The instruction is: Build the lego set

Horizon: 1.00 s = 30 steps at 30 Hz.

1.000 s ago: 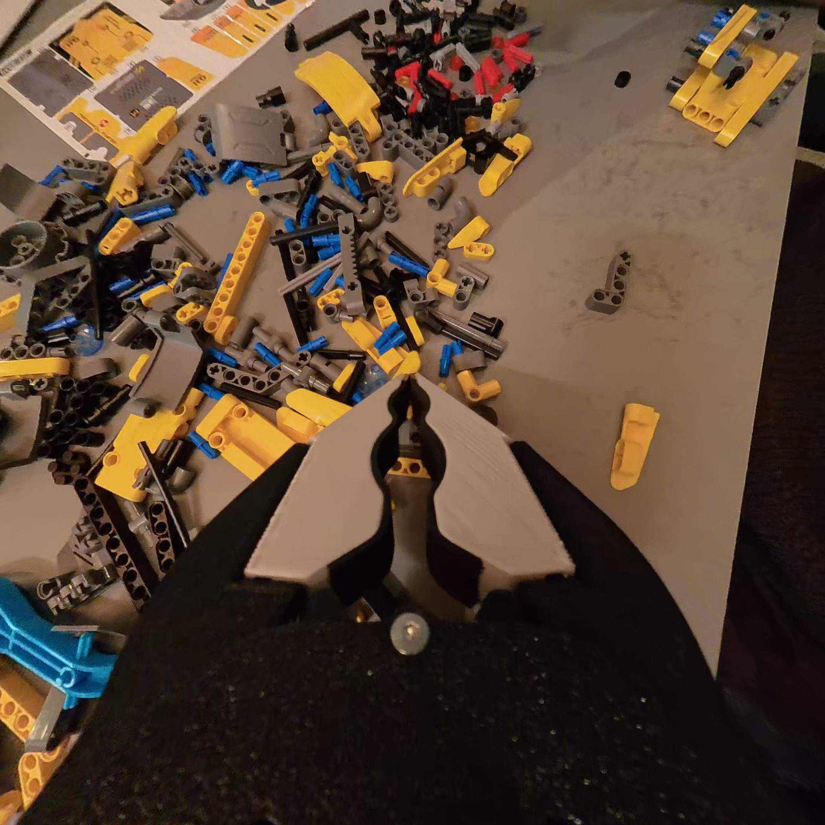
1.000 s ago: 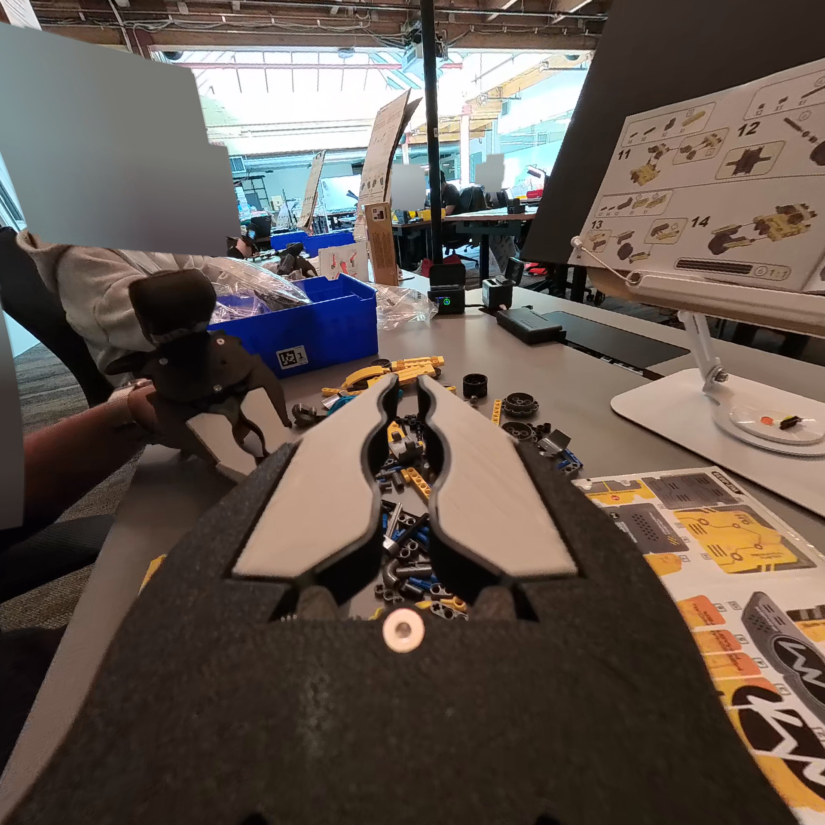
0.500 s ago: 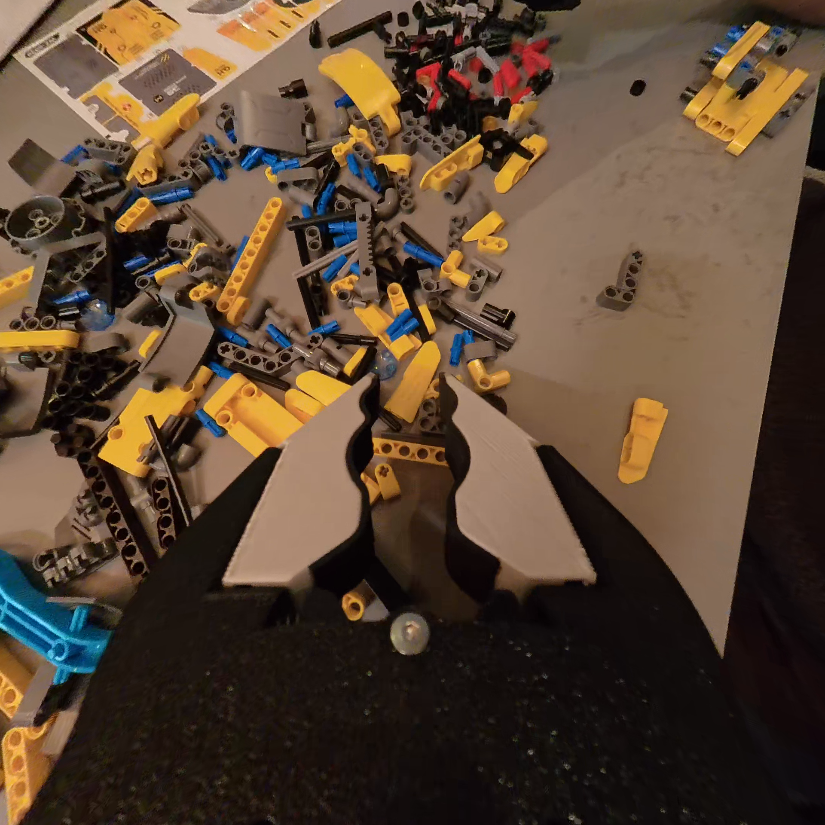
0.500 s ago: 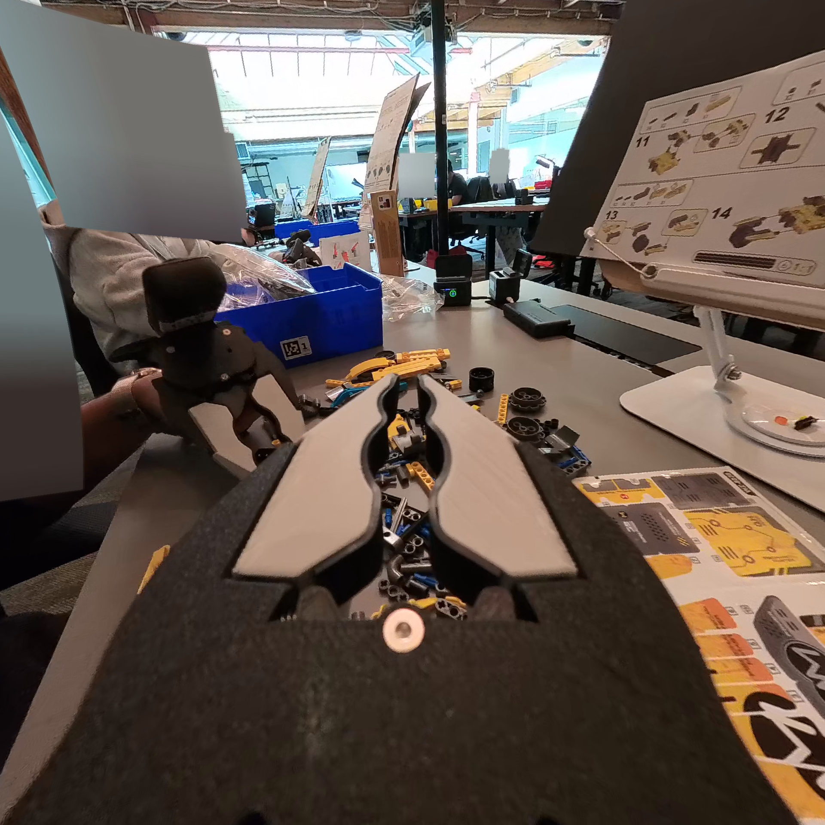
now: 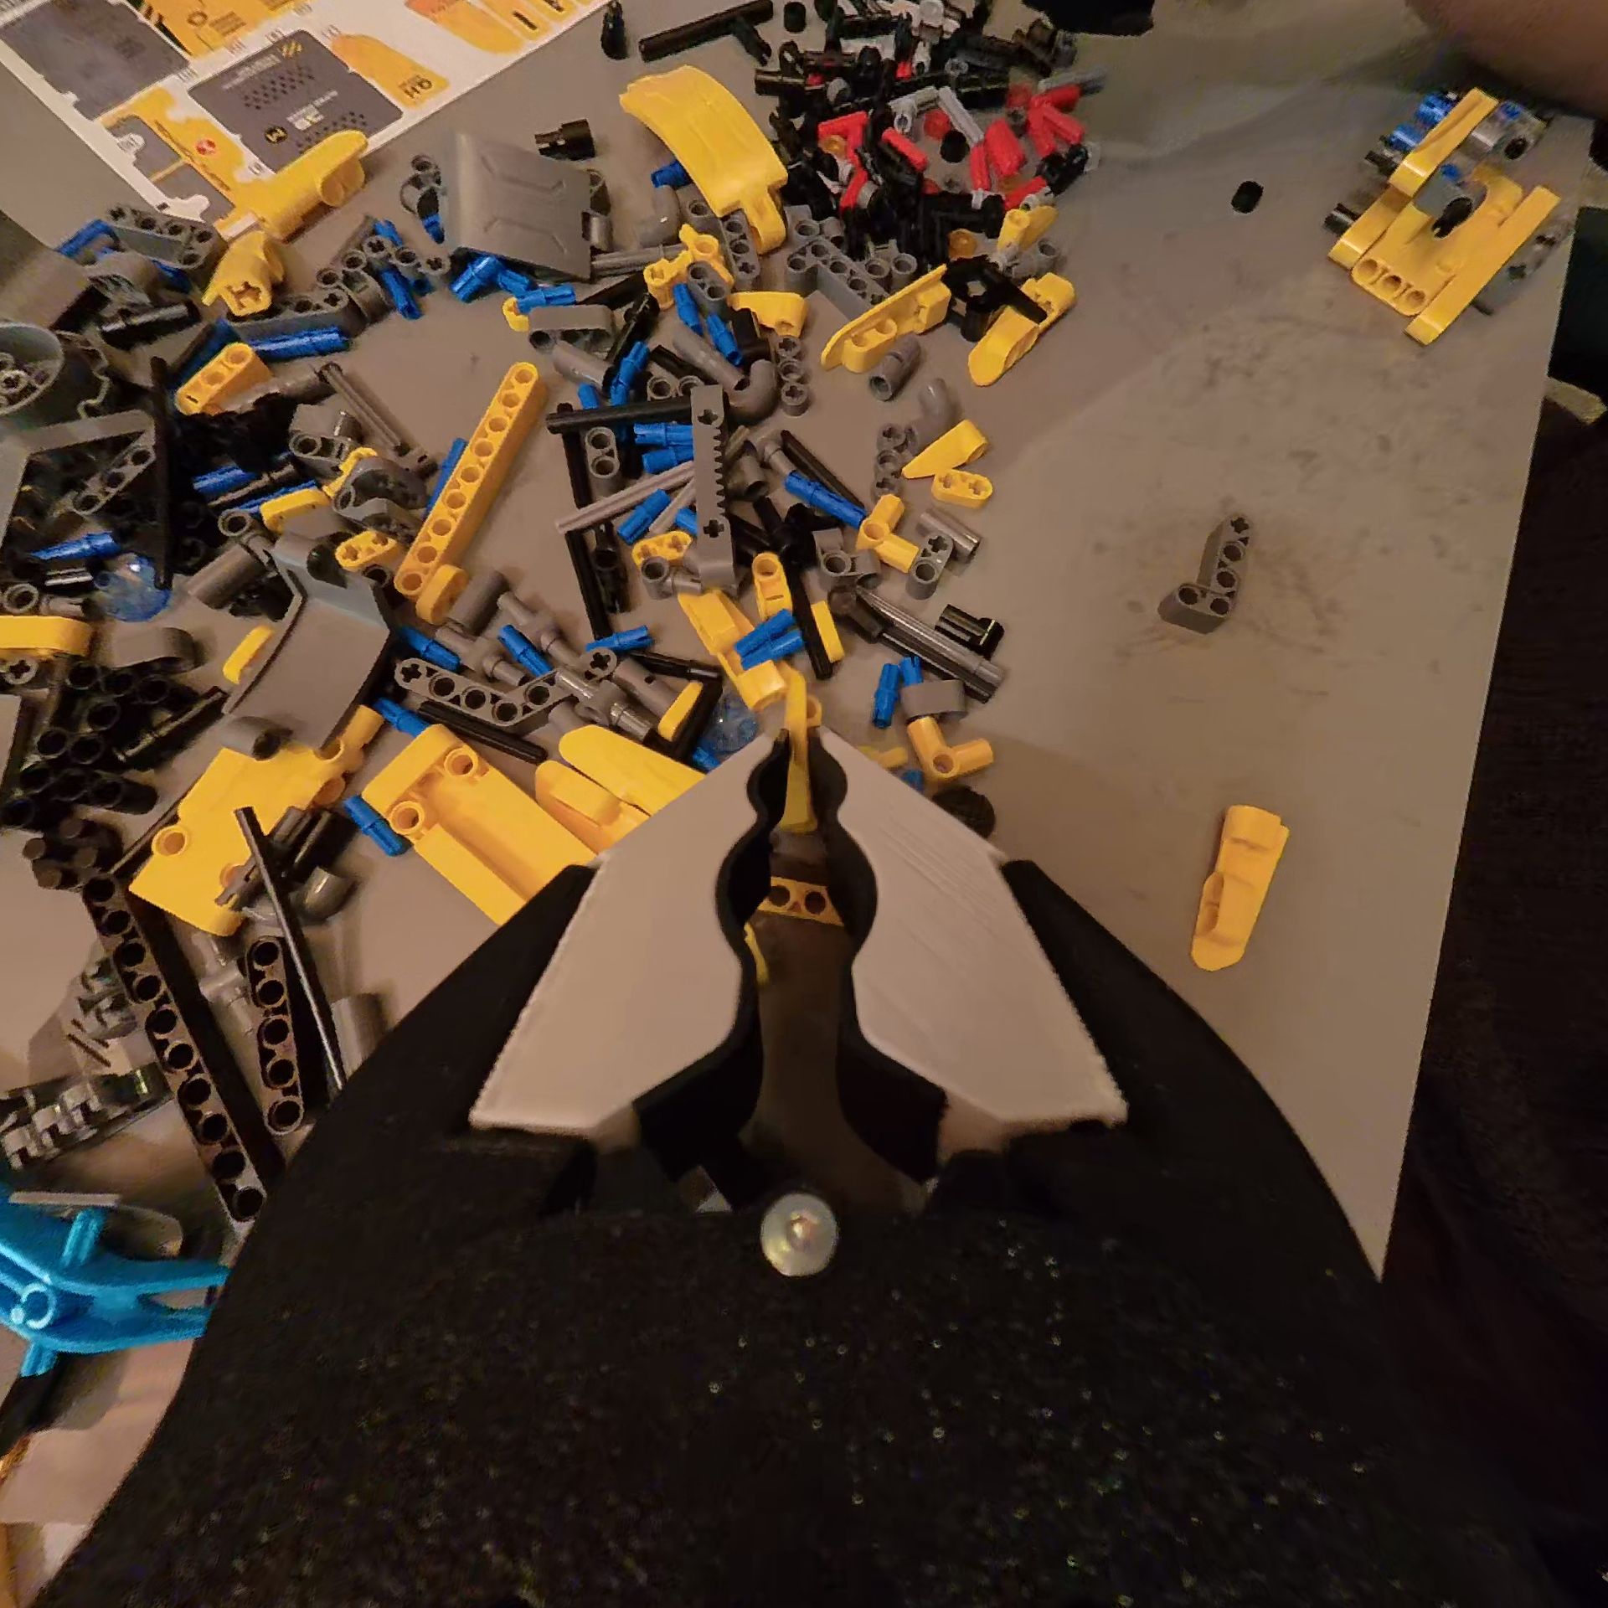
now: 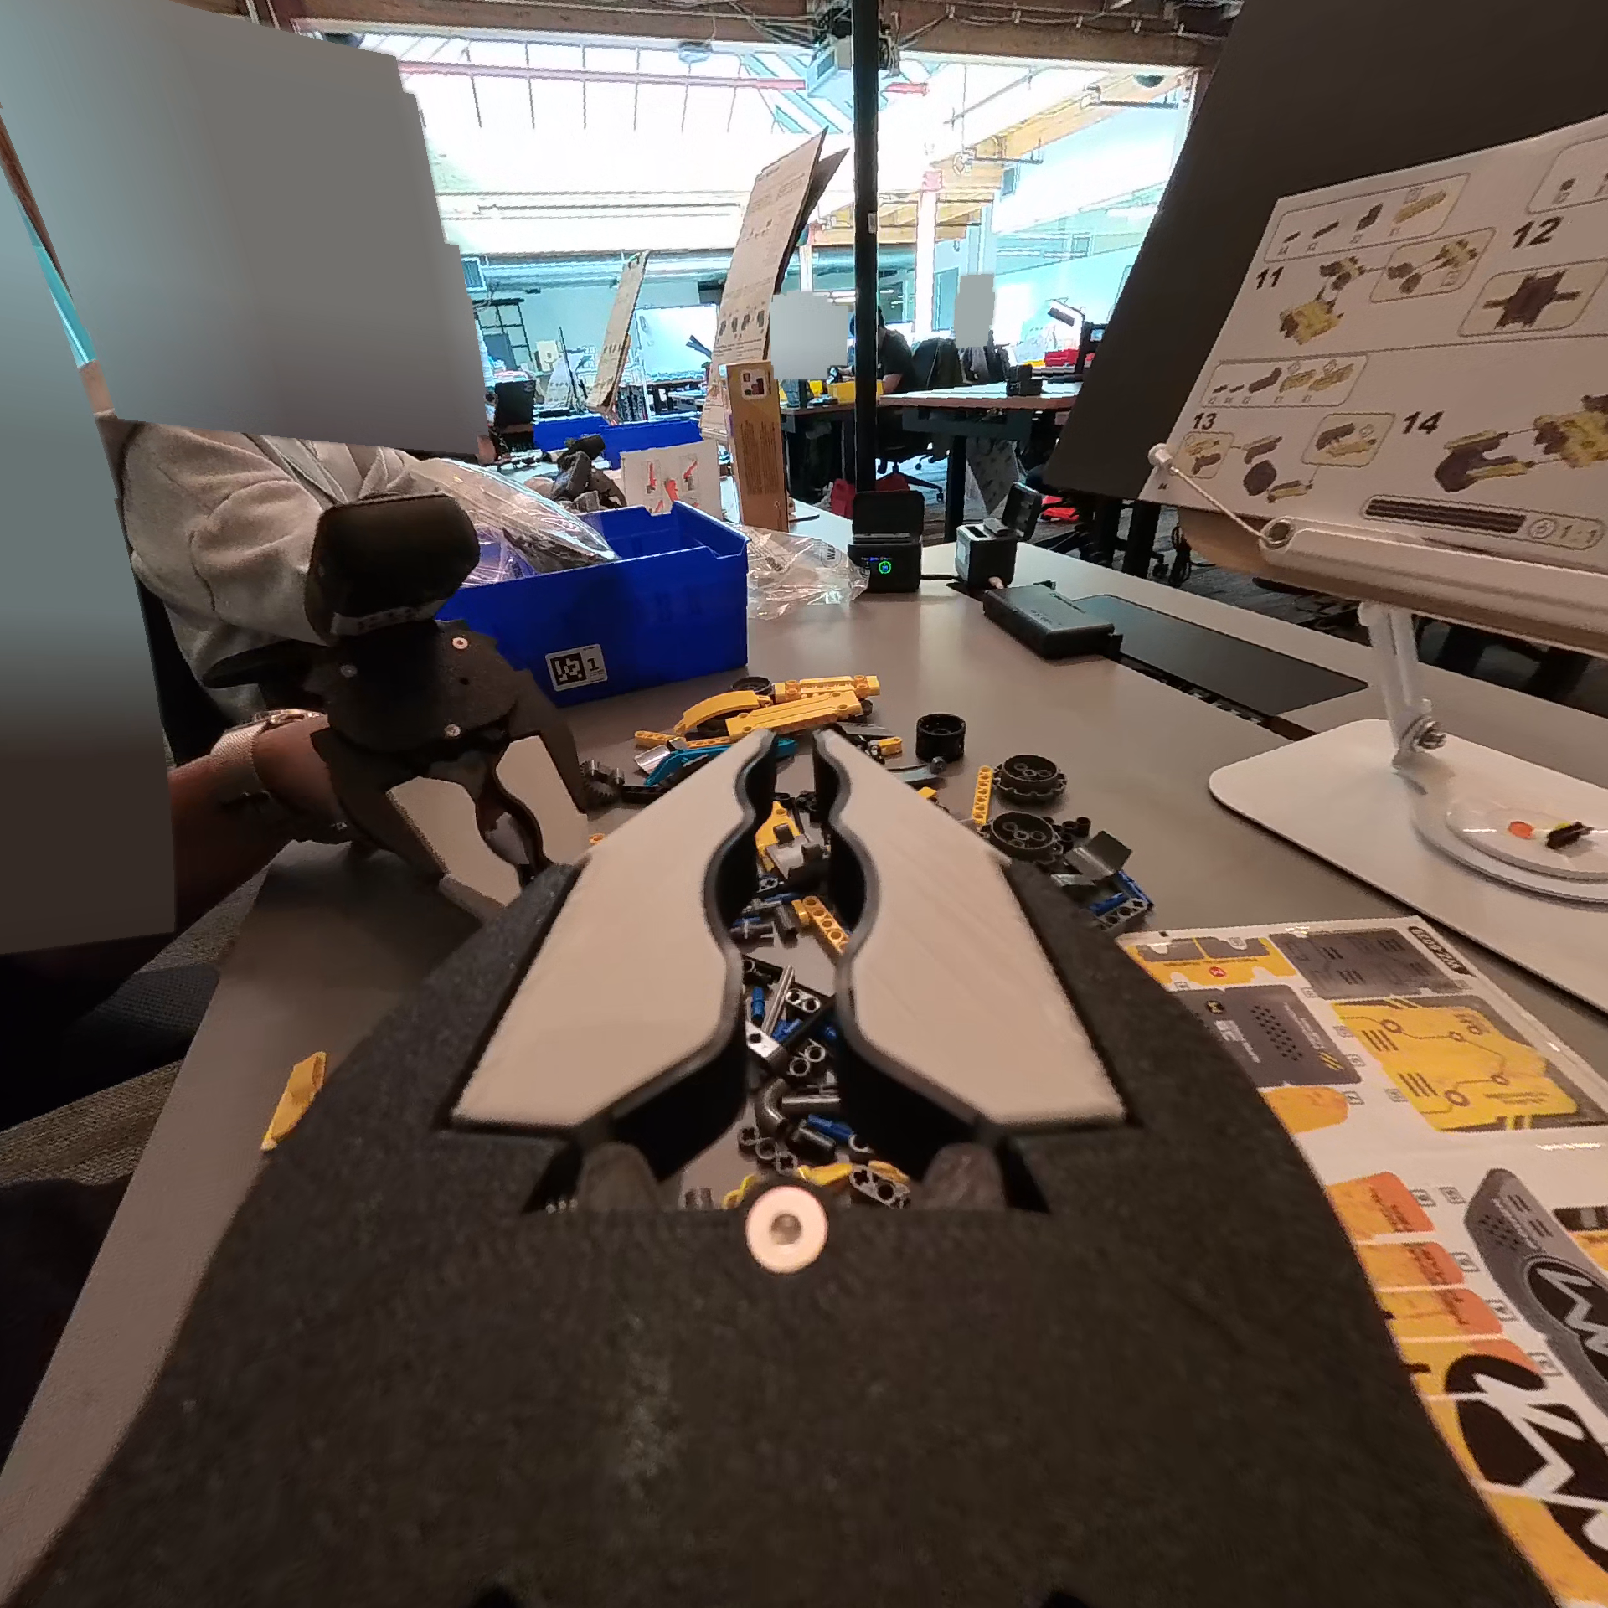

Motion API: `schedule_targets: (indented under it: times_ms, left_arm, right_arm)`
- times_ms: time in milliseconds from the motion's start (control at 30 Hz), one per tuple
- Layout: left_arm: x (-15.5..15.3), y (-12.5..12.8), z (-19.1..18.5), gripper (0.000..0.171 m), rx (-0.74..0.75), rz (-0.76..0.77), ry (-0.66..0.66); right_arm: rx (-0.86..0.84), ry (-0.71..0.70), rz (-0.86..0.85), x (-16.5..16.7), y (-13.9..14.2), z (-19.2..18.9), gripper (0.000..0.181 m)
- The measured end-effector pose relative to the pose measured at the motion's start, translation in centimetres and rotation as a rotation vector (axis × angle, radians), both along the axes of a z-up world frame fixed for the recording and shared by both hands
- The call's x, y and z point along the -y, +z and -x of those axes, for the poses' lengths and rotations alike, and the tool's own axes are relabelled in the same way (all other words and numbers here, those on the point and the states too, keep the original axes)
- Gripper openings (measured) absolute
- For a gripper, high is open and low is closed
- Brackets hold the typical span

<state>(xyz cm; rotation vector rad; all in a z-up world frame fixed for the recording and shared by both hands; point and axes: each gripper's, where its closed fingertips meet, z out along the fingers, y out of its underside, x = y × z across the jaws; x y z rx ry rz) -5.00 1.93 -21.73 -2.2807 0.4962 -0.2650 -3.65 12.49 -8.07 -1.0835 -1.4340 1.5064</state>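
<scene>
A pile of small building pieces (image 5: 609,522) in yellow, black, grey and blue covers the grey table (image 5: 1175,452). My left gripper (image 5: 796,748) is low over the near edge of the pile. It is shut on a narrow yellow piece (image 5: 797,709) that stands up between the fingertips. The left gripper also shows in the right wrist view (image 6: 513,861), held in a person's hand. My right gripper (image 6: 793,748) hovers above the pile (image 6: 800,1001). Its fingers are nearly together, with nothing seen between them.
A loose yellow panel piece (image 5: 1236,887) and a grey bent beam (image 5: 1209,583) lie to the right. A yellow part-built assembly (image 5: 1444,217) sits by the far corner. A sticker sheet (image 6: 1392,1044), a booklet on a white stand (image 6: 1436,348) and a blue bin (image 6: 609,600) are nearby. There is about 15 cm between the tips of the two grippers. The yellow part-built assembly (image 5: 1444,217) is about 20 cm from my left fingertips.
The left gripper was shut a second ago, opened around a slanted yellow piece half a second ago, and is now closed on it. The right gripper has barely moved.
</scene>
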Motion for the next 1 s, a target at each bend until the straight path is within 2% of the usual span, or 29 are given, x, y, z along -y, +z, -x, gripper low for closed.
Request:
schedule_targets:
  times_ms: [167, 300, 433, 533, 633, 800, 833, 867, 1000]
  left_arm:
    - [-0.7, 1.8, 0.6, 0.003, 0.058, -0.092, 0.049]
    - [-1.1, 4.3, 0.3, 0.003, 0.256, -0.173, 0.067]
    - [-1.0, 5.2, -0.6, 0.003, 0.492, -0.119, 0.078]
    - [-0.9, 5.8, -1.4, 0.002, 0.593, -0.099, 0.058]
    - [-0.3, 6.3, -2.8, 0.003, 0.611, -0.090, -0.011]
    - [0.3, 6.4, -4.4, 0.003, 0.601, -0.050, -0.072]
    - [0.4, 6.4, -4.5, 0.003, 0.600, -0.046, -0.081]
    - [0.4, 6.4, -4.7, 0.003, 0.600, -0.042, -0.089]
    - [0.6, 6.2, -4.9, 0.003, 0.603, -0.035, -0.100]
  right_arm:
    - [0.000, 0.002, 0.004, 0.0, 0.0, 0.0, 0.008]
    - [-0.002, 0.036, -0.007, 0.7, -0.1, -0.1, 0.008]
    - [0.038, 0.192, -0.097, 4.1, -1.5, -0.4, 0.016]
    - [0.142, 0.412, -0.057, 8.1, -3.3, -1.6, 0.023]
    - [0.285, 0.490, -0.033, 9.8, -5.6, -1.9, 0.023]
    - [0.386, 0.546, -0.145, 11.4, -8.2, -2.7, 0.023]
    - [0.395, 0.553, -0.170, 11.7, -8.5, -2.9, 0.020]
    - [0.403, 0.562, -0.188, 11.9, -8.8, -3.0, 0.008]
    - [0.434, 0.587, -0.165, 12.2, -9.0, -3.4, 0.007]
